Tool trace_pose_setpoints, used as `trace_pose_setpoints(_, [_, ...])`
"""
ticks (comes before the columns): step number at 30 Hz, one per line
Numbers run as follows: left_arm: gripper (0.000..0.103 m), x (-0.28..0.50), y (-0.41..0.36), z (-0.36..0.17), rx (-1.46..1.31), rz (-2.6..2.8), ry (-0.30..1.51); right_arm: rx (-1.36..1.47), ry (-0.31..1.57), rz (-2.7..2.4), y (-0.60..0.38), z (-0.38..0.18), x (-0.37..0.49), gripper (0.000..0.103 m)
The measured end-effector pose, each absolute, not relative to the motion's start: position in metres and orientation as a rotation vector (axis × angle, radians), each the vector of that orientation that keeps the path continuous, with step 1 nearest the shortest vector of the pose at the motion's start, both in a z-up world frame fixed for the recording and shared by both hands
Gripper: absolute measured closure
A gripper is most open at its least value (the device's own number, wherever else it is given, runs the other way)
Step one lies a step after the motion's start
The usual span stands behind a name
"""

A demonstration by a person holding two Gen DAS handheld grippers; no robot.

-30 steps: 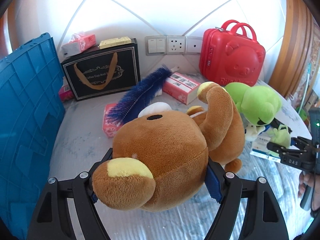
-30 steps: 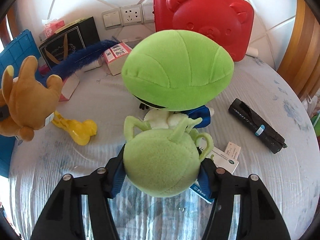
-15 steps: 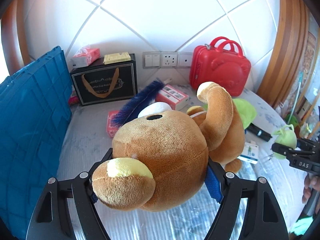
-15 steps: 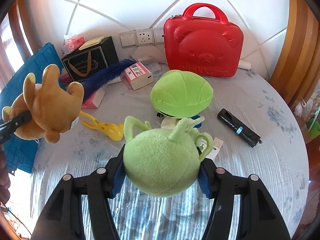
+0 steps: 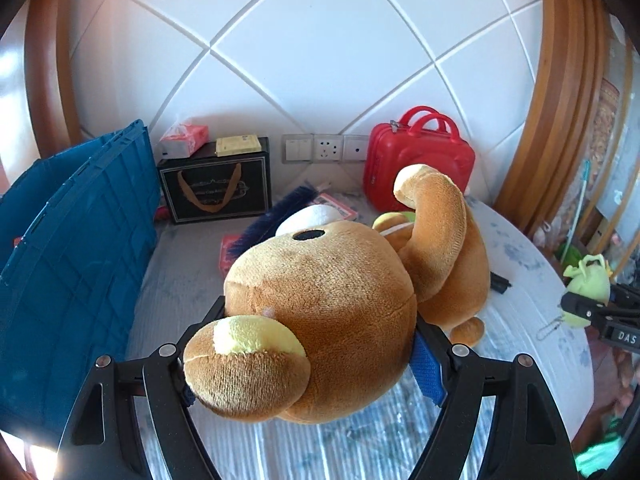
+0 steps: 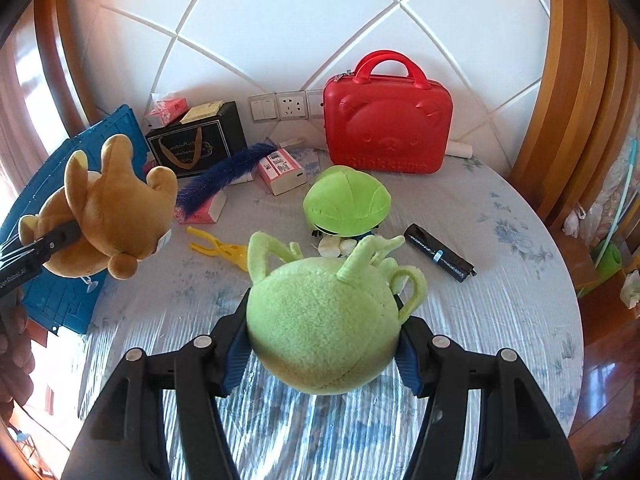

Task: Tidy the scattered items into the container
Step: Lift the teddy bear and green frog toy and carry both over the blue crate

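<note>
Your left gripper is clamped on the head of the brown plush bear, held in the air beside the blue ribbed plastic crate, while your right gripper pinches the small pale-green fuzzy plush pouch above the round cloth-covered table.

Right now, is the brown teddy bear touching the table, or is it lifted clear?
Apart. In the right wrist view the brown teddy bear hangs from the left gripper, with the blue crate and the table visible below its feet.
</note>
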State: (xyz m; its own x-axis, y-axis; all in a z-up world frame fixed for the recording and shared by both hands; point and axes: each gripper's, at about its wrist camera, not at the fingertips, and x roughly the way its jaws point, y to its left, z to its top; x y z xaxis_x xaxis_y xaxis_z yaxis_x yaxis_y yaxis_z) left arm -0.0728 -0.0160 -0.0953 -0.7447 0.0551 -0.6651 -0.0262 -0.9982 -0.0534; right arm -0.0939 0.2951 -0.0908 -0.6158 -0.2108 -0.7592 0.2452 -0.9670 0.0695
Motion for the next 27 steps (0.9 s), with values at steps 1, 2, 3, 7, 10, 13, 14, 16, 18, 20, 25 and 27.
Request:
trace_pose_setpoints(1, [0.023, -0.068, -0.013, -0.091, -1.098, 2.899, -0.061, 1.217, 0.062, -2.618, 0.296, -0.086, -0.089, 0.044])
trace_pose_setpoints(2, [0.023, -0.065, -0.011, -0.087, -1.094, 2.902, -0.061, 1.215, 0.061, -2.618, 0.296, -0.082, -0.086, 0.044])
trace_pose_setpoints(3, [0.023, -0.062, -0.009, -0.084, -1.090, 2.904, -0.062, 1.211, 0.058, -2.616, 0.296, -0.077, -0.081, 0.044])
trace_pose_setpoints(7, [0.023, -0.054, -0.001, -0.073, -1.085, 2.928, -0.059, 1.180, 0.075, -2.619, 0.297, -0.064, -0.066, 0.044])
trace_pose_setpoints(10, [0.023, -0.049, 0.004, -0.066, -1.095, 2.943, -0.046, 1.169, 0.073, -2.619, 0.298, -0.059, -0.059, 0.044])
trace_pose_setpoints(13, [0.023, -0.045, 0.007, -0.062, -1.108, 2.956, -0.036, 1.149, 0.058, -2.618, 0.300, -0.055, -0.055, 0.044])
trace_pose_setpoints(14, [0.023, -0.043, 0.006, -0.061, -1.112, 2.964, -0.040, 1.145, 0.057, -2.616, 0.300, -0.055, -0.054, 0.044])
trace_pose_setpoints(16, [0.023, -0.040, 0.004, -0.061, -1.122, 2.970, -0.043, 1.146, 0.055, -2.606, 0.298, -0.056, -0.054, 0.044])
trace_pose_setpoints(18, [0.023, -0.036, 0.002, -0.060, -1.130, 2.977, -0.036, 1.148, 0.051, -2.594, 0.296, -0.058, -0.056, 0.044])
trace_pose_setpoints(20, [0.023, -0.033, -0.001, -0.060, -1.137, 2.981, -0.029, 1.141, 0.052, -2.589, 0.291, -0.058, -0.057, 0.044])
trace_pose_setpoints(25, [0.022, -0.027, -0.013, -0.057, -1.128, 2.978, -0.030, 1.130, 0.049, -2.593, 0.279, -0.054, -0.055, 0.044])
trace_pose_setpoints(27, [0.022, -0.025, -0.019, -0.056, -1.120, 2.977, -0.029, 1.128, 0.057, -2.595, 0.270, -0.052, -0.053, 0.044])
